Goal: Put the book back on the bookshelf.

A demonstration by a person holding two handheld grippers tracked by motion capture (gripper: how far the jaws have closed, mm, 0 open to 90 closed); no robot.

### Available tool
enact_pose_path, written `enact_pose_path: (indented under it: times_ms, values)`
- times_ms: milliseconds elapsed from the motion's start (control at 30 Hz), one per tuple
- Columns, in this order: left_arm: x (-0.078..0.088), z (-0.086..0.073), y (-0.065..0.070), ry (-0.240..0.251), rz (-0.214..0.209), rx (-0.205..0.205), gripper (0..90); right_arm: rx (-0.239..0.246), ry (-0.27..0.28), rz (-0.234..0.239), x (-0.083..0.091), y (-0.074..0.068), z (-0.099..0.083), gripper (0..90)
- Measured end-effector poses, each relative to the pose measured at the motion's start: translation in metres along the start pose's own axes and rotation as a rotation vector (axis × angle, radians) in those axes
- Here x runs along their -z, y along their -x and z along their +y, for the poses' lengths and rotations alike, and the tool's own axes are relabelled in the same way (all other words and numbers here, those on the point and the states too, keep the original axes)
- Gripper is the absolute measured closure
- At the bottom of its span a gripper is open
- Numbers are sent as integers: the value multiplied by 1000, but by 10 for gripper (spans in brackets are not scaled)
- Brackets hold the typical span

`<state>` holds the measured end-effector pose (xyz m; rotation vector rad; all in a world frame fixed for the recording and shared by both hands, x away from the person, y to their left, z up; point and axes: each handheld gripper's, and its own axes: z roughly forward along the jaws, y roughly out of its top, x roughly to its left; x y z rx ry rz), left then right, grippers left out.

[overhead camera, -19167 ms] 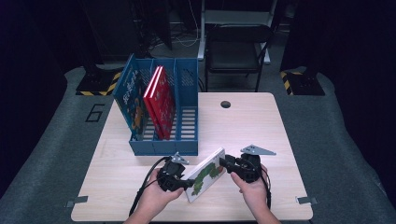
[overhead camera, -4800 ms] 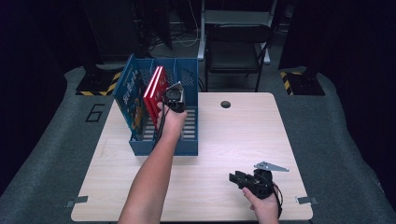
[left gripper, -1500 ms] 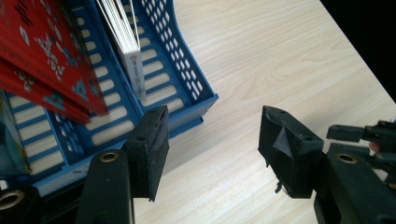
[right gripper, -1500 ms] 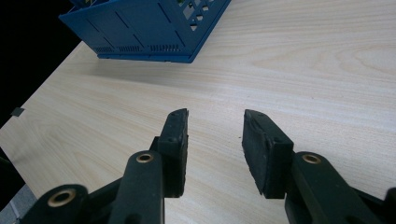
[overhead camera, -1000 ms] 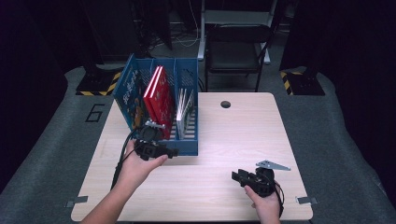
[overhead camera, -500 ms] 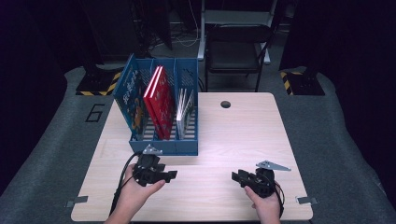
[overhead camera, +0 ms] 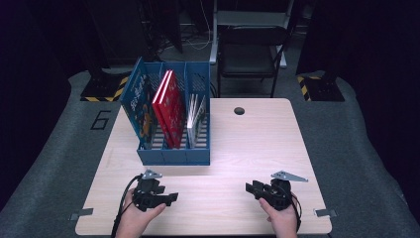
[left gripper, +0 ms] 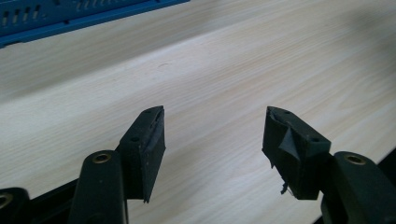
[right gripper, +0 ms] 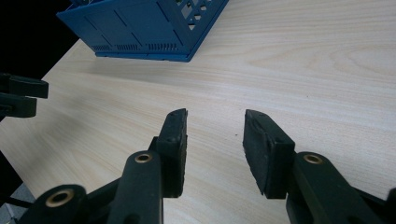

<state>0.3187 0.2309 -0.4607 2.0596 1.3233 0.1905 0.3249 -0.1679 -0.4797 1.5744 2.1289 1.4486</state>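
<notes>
While both grippers (left (overhead camera: 168, 197), right (overhead camera: 251, 188)) gape empty, the rack (overhead camera: 173, 154) stands beyond them.

a "6" is marked on the grey floor mat (overhead camera: 101, 120).

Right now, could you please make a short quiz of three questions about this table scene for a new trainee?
1. True or false: the left claw holds a book.
2. How many compartments of the blue rack hold a book? A) one B) two C) three
3. Fill in: both hands rest on the near part of the ____.

Key
1. False: both the left claw and the right claw are open, with bare wood between the jaws.
2. C: the blue book, the red books and the thin white book each stand in their own compartment.
3. table.
</notes>
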Motion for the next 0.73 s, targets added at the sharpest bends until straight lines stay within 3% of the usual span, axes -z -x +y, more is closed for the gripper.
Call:
enact_pose_path:
  times_ms: [200,400,633,733]
  values:
    - [-5,-5,-9,16,36,14,373,11,-20,1,-4,-2,-3,598]
    - [-13,-10,-20,16,36,28,368,29,-45,-10,-10,-2,-6,597]
    - [-17,-14,-33,-15,19,54,369,15,-61,-21,-14,0,-7,592]
    - [-17,-13,-31,14,21,74,369,16,-61,-28,-14,1,-8,591]
